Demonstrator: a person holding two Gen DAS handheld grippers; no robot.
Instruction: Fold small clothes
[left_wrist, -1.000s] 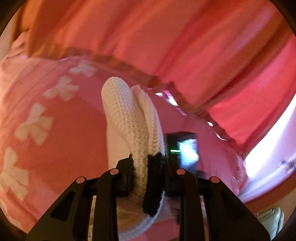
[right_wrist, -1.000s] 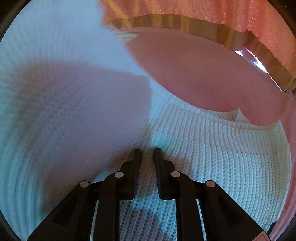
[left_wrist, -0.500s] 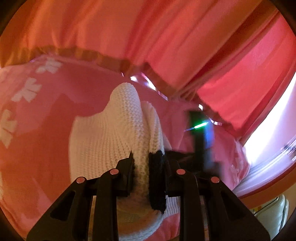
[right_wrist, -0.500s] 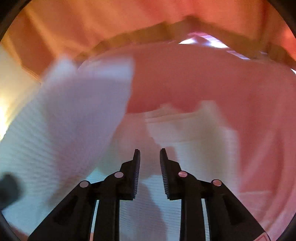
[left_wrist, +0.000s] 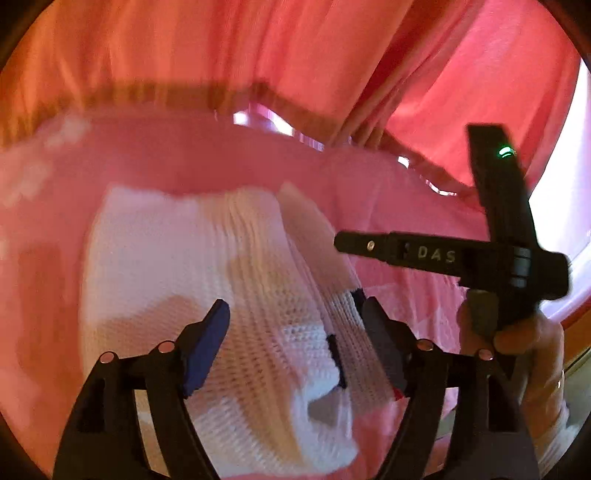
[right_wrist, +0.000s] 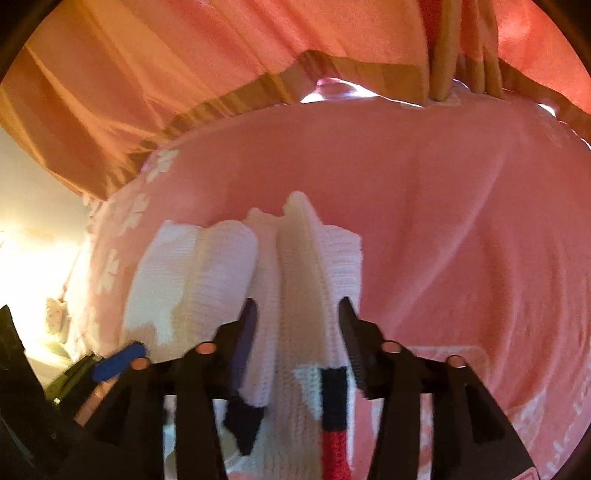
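Note:
A white knit garment (left_wrist: 166, 258) lies folded in thick layers on the pink bedspread (left_wrist: 406, 206). My left gripper (left_wrist: 293, 306) hovers over its near part; its jaws are opening wide and the pads press on nothing. In the right wrist view the same garment (right_wrist: 221, 266) shows a raised fold and a black-and-red striped edge (right_wrist: 334, 406). My right gripper (right_wrist: 297, 304) straddles that fold, its jaws opening, the pads apart from the cloth. In the left wrist view the right gripper (left_wrist: 345, 243) reaches in from the right, held by a hand (left_wrist: 535, 354).
Pink-orange curtains (left_wrist: 258, 44) with a brown hem hang behind the bed. The bedspread (right_wrist: 443, 221) has white bow prints (right_wrist: 136, 210) near its left side. A blue pad of my left gripper (right_wrist: 118, 362) shows at the lower left of the right wrist view.
The left jaws opened and let go of the knit edge they pinched; the garment dropped flatter onto the bed. The right jaws widened around a fold. Both grippers shifted sideways.

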